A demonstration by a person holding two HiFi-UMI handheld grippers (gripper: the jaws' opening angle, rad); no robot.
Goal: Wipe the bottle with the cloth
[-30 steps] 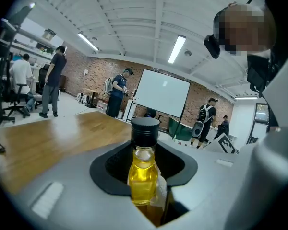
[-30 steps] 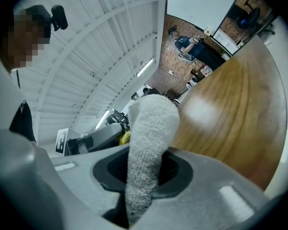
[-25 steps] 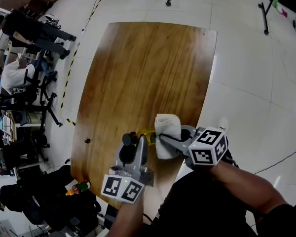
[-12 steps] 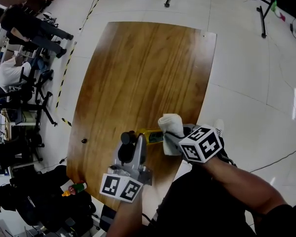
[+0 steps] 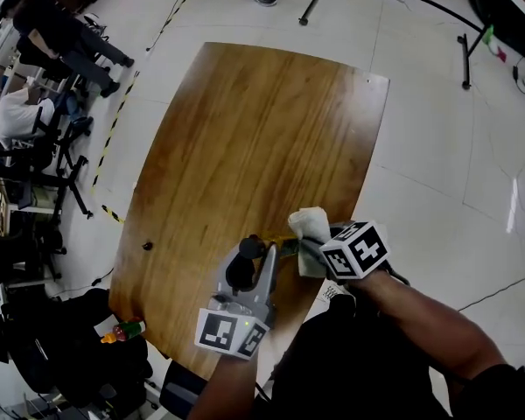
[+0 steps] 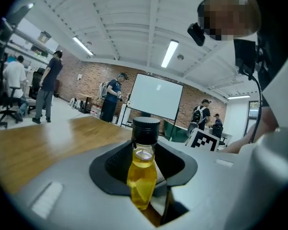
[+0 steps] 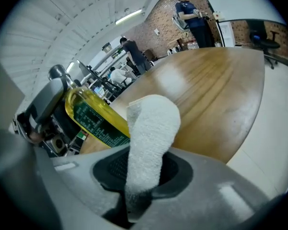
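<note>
Workshop hall, white tiled floor [image 5: 437, 173], red brick wall [image 6: 101, 80] at the far end with a white projection screen [image 6: 156, 97] in front of it; several people standing by the wall, others seated at desks along the left of the head view; yellow-and-black striped tape [image 5: 114, 138] on the floor beside a large brown wooden table [image 5: 245, 129] with rounded corners; one small dark object [image 5: 147, 246] lies near the table's left edge, too small to identify. Both grippers are over the near end of the table, close together. Left gripper [image 6: 145, 169]: jaws partly closed and clamped on a small clear bottle of yellow liquid [image 6: 143, 176] with a black screw cap [image 6: 146, 126]; the cap stands clear above the jaws in the left gripper view; the bottle is off the table top, carried by this gripper alone. Right gripper [image 7: 140, 174]: jaws pinched on a folded white terry cloth [image 7: 151, 128], whose looped end sticks out past the jaw tips. In the right gripper view the cloth's end lies at the bottle's side, just below its dark green printed label [image 7: 93, 121]; cloth and bottle overlap there; actual pressure on the bottle cannot be confirmed.
</note>
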